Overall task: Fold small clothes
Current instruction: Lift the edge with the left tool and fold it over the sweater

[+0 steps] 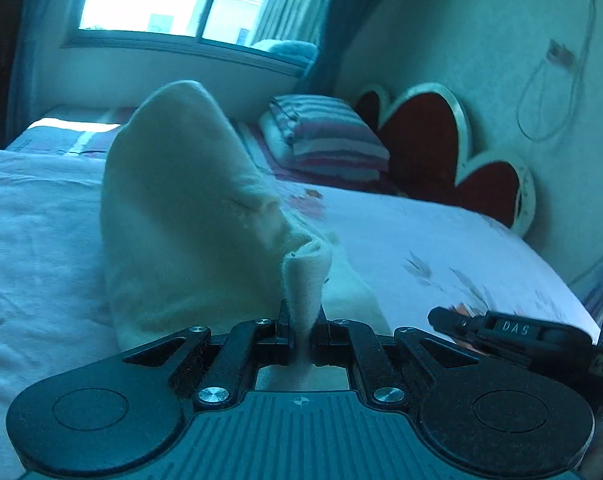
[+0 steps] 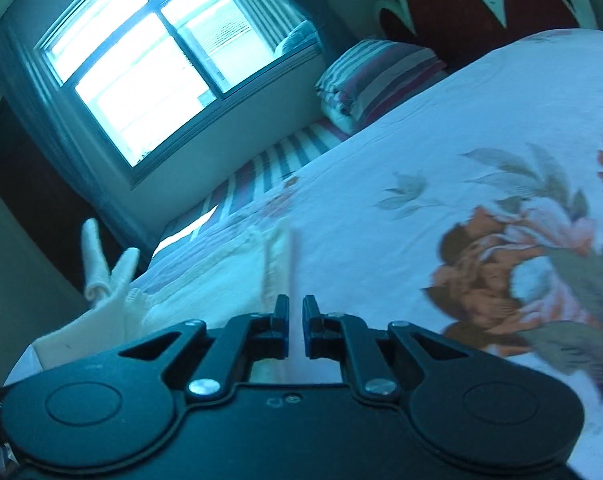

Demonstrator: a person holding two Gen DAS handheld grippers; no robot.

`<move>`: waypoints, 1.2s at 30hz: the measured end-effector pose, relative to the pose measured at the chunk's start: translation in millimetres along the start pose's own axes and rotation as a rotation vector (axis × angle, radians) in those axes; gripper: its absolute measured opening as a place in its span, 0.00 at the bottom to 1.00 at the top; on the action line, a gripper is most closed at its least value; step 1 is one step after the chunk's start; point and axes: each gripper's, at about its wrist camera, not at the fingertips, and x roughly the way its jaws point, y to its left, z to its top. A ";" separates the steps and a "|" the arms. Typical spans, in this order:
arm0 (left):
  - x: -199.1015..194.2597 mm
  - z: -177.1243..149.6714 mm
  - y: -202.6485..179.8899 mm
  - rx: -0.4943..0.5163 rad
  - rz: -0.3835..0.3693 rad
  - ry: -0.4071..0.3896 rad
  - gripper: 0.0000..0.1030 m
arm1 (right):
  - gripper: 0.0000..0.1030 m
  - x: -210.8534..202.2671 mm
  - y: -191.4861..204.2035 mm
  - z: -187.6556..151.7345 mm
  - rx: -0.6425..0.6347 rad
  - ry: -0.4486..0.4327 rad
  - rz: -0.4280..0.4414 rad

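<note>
Here, left gripper (image 1: 301, 326) pinching one cream garment (image 1: 189, 216), right gripper (image 2: 296, 320) slightly parted, empty.

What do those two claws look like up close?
Both are matte black. The left claw has two flat blade fingers on linked bars with silver screws, round discs at either side and a ribbed base with a small crosshair mark. The right claw looks the same; seen from the side, it carries white letters "DAS".

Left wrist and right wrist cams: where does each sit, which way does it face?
Left wrist: on the left gripper, facing the headboard across the bed; jaws pinch the cream garment; the right gripper shows.
Right wrist: on the right gripper, rolled, facing the window; jaws empty.
Shared: bed, garment, striped pillow.
</note>
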 end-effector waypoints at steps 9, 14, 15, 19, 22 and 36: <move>-0.8 -20.3 -55.7 0.101 -0.225 0.141 0.44 | 0.26 -23.9 -37.7 1.6 0.043 0.038 -0.007; -44.8 -12.5 -0.2 -0.070 -0.159 0.041 0.45 | 0.32 -16.2 -15.4 2.1 0.043 0.087 0.142; -51.0 -11.7 13.8 -0.097 -0.116 0.017 0.45 | 0.35 -13.3 -10.2 0.8 0.034 0.095 0.154; -47.9 -12.0 79.1 -0.234 0.079 -0.007 0.45 | 0.36 9.3 12.4 10.6 -0.032 0.122 0.224; -28.4 -14.5 104.4 -0.301 0.091 0.028 0.45 | 0.36 36.9 26.6 24.0 -0.095 0.158 0.252; 26.1 6.1 107.3 -0.274 0.055 0.095 0.55 | 0.13 125.8 36.8 40.3 -0.055 0.425 0.363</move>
